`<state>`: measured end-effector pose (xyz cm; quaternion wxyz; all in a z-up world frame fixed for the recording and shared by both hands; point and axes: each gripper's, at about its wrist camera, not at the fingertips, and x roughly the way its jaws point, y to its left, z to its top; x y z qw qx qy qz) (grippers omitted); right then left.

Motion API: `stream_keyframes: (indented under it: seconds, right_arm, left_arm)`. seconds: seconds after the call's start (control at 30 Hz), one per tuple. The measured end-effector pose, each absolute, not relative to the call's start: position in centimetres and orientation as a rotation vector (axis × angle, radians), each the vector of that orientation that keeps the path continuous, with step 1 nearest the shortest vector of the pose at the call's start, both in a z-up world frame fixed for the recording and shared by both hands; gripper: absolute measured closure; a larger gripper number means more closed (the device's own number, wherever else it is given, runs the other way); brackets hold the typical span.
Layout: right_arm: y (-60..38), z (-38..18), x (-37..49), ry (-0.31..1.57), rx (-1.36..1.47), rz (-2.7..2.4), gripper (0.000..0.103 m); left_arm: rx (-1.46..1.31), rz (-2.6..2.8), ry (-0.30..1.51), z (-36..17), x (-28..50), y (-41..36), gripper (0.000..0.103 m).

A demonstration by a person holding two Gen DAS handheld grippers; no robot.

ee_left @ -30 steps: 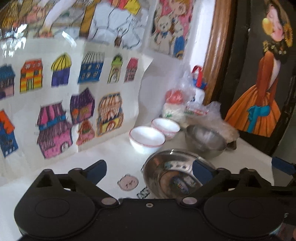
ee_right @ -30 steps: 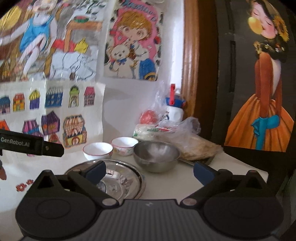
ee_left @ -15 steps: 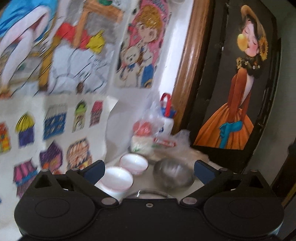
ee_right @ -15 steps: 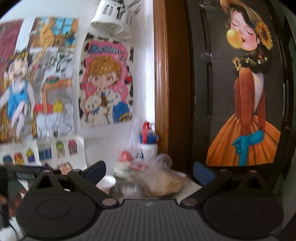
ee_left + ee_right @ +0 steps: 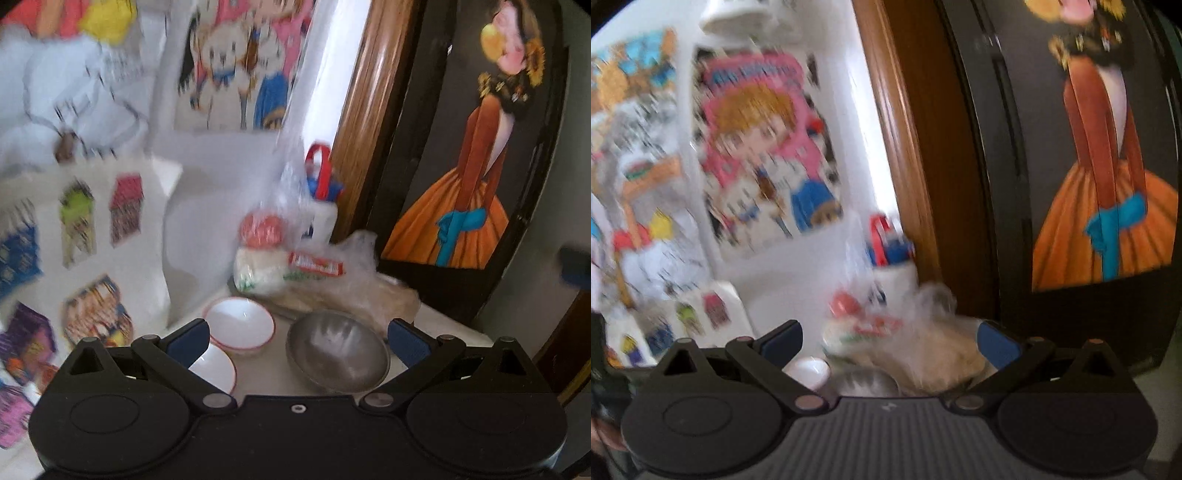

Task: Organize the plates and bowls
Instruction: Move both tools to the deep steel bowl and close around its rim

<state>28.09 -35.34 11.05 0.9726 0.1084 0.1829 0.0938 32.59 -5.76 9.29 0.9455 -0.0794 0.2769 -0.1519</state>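
The left gripper point(image 5: 297, 334) has its jaws spread wide and holds nothing; it hangs above the table point(image 5: 273, 363). Just beyond its fingertips, at 12 o'clock, sits a steel bowl point(image 5: 338, 356). At 10 o'clock from that bowl stands a white bowl point(image 5: 240, 328) with a red rim, and a second white bowl point(image 5: 214, 371) lies at 8 o'clock of the first, touching it and partly hidden by the left finger. Behind the bowls, at 12 o'clock, a plastic bag point(image 5: 314, 266) of food leans by the wall.

The right gripper point(image 5: 888, 341) also has its jaws spread and empty. Its view is blurred. Low between its fingers show the steel bowl point(image 5: 866, 384), a white bowl point(image 5: 809, 371) at 9 o'clock of it, and the bag point(image 5: 916, 339) at 1 o'clock.
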Motion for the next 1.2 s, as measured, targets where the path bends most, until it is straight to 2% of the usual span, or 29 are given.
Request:
stream_keyframes:
  seconds: [0.53,0.9,1.0,1.2]
  right_arm:
    - [-35.6,-1.1,36.7,0.632,0.443,0.187,0.0]
    - [-34.9,-3.2,38.1,0.669,0.477,0.185,0.001]
    - [-34.7,-3.5,38.3,0.679,0.486,0.193,0.009]
    - [-34.1,-3.9,38.5,0.685,0.487,0.206,0.022]
  left_arm:
    - [-0.232,-0.299,0.78,2.1,41.4,-9.1,0.001]
    - [-0.27,-0.287,0.809,0.6,42.6,-9.0,0.001]
    - [-0.281,-0.288,0.812,0.5,42.6,-9.0,0.002]
    - [-0.31,-0.297,0.82,0.1,42.7,-8.7,0.016]
